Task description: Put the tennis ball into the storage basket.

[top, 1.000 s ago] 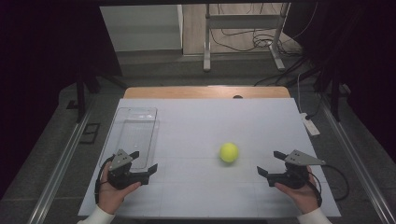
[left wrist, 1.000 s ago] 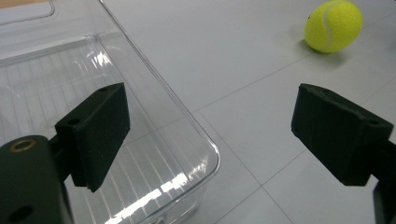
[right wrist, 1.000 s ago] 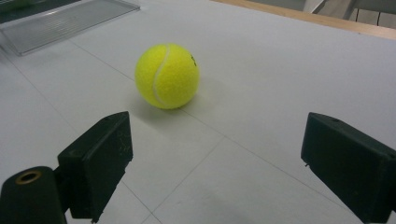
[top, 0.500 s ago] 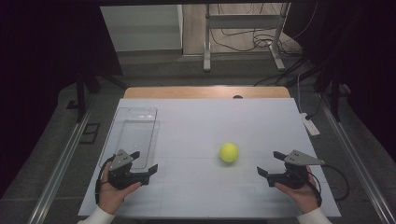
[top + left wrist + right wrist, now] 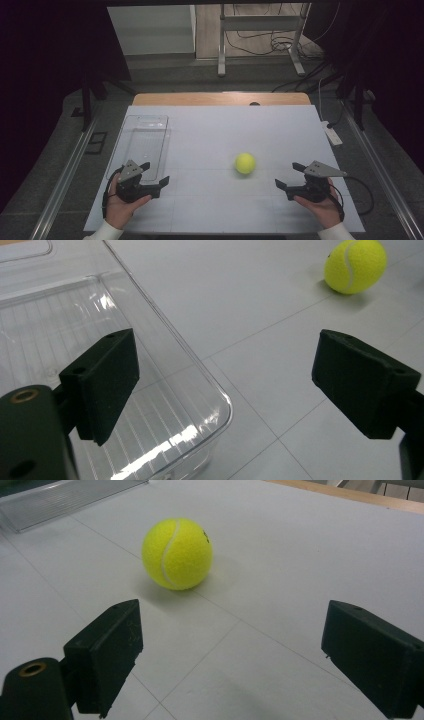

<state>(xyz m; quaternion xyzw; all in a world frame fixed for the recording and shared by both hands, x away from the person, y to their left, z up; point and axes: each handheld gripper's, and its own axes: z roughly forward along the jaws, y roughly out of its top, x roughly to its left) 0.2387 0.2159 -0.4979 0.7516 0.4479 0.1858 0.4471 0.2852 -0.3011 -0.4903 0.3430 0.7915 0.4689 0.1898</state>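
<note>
Resting near the middle of the white worktop (image 5: 220, 130), somewhat toward its right edge and near side, a yellow tennis ball (image 5: 245, 163) sits free, touched by nothing. Held in the person's left hand (image 5: 120, 207) near the near left corner, the left claw (image 5: 155, 173) has its jaws spread wide with nothing between them; in the left gripper view one jaw hangs over the near corner of a clear plastic tray (image 5: 165, 365), the other over bare worktop, and the ball lies well off at the upper right. That ribbed, see-through tray (image 5: 142, 145) lies along the left edge, its long side running front to back. Near the near right corner, the right hand (image 5: 325, 205) holds the right claw (image 5: 290, 175), also gaping wide and gripping nothing. In the right gripper view the ball (image 5: 177, 553) sits ahead of the jaws, closer to the left one, apart from both. A cable (image 5: 360, 192) loops from the right claw over the worktop's right edge.
</note>
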